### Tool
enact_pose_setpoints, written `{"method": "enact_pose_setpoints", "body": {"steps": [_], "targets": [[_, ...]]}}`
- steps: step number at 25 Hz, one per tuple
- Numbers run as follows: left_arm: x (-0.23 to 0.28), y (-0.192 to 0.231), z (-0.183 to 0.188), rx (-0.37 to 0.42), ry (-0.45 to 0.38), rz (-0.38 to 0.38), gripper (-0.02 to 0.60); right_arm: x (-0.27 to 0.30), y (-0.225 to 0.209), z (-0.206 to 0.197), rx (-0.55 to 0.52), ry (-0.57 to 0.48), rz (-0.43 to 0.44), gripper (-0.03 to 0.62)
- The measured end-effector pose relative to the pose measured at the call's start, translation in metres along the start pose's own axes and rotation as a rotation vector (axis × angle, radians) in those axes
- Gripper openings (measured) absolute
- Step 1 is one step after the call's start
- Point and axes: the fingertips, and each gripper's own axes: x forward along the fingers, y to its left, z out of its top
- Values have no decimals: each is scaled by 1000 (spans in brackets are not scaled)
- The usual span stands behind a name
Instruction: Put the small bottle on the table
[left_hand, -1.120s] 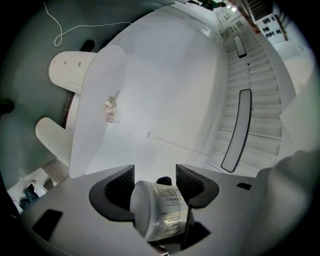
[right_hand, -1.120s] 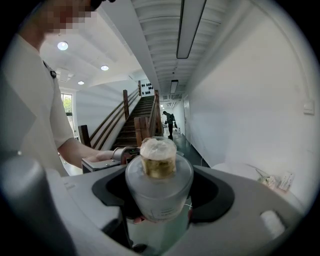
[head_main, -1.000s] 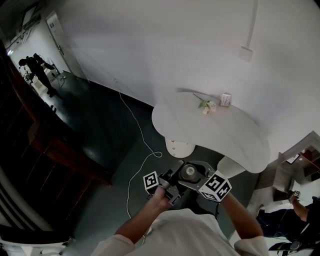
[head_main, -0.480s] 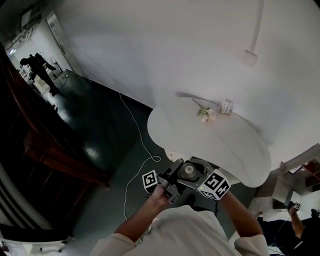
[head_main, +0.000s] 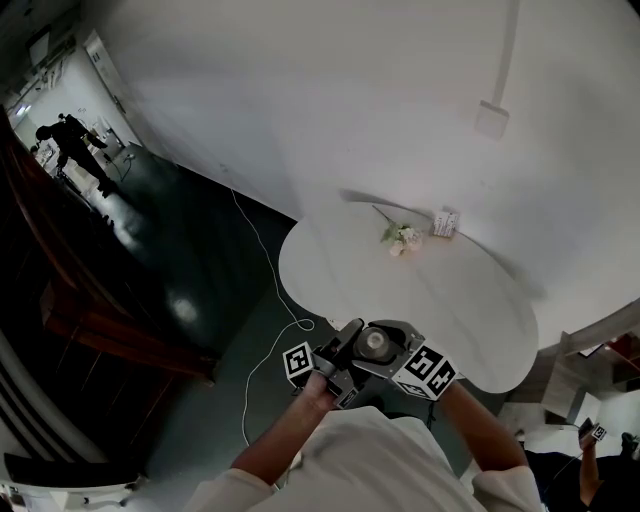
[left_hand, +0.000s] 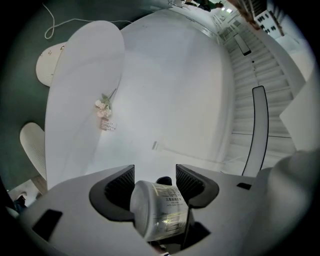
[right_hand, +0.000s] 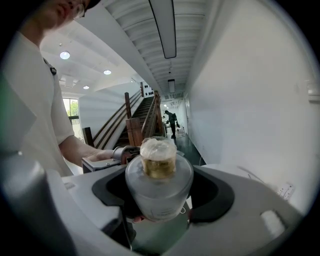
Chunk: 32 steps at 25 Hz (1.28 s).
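White wall, dark floor, a white rounded table (head_main: 400, 290) just ahead of the person.

The small bottle (head_main: 375, 342) is off the table and in the air at its near edge, close to the person's chest. Both claws are on it. The left gripper (left_hand: 155, 182) has its ribbed pads pressed against the bottle's sides, with the base turned toward that camera. The right gripper (right_hand: 160, 192) has the body seated between its dark jaws, cap end up.

Step, as I judge it: carrying, with placing not yet begun. Next the bottle needs bringing forward over bare tabletop and lowering upright until the base sits flat. Then both claws have to let go without tipping it, probably one before the other.

It is a clear, frosted-looking bottle with a squat round body. It has a printed paper label on the side, a gold-coloured neck and a pale translucent cap. It looks light and rigid, and could roll if laid down.

At the far side of the table lie a flower sprig (head_main: 400, 238) and a small box (head_main: 444, 222), well apart from the bottle. A white cable (head_main: 265, 300) trails on the floor to the left.
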Motion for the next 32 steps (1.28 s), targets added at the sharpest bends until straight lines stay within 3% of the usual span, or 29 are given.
{"method": "enact_pose_setpoints", "body": {"steps": [9,16,32], "targets": [[29,24,30,-19,-46,95,241,-1,-42,-3,30,7,-3,347],[47,30,66,-42,-17,113,241,23,-76,0,59,19,-32,347],[114,50,209,-118,114,179,242,118,-211,16,172,37,-168,347]]}}
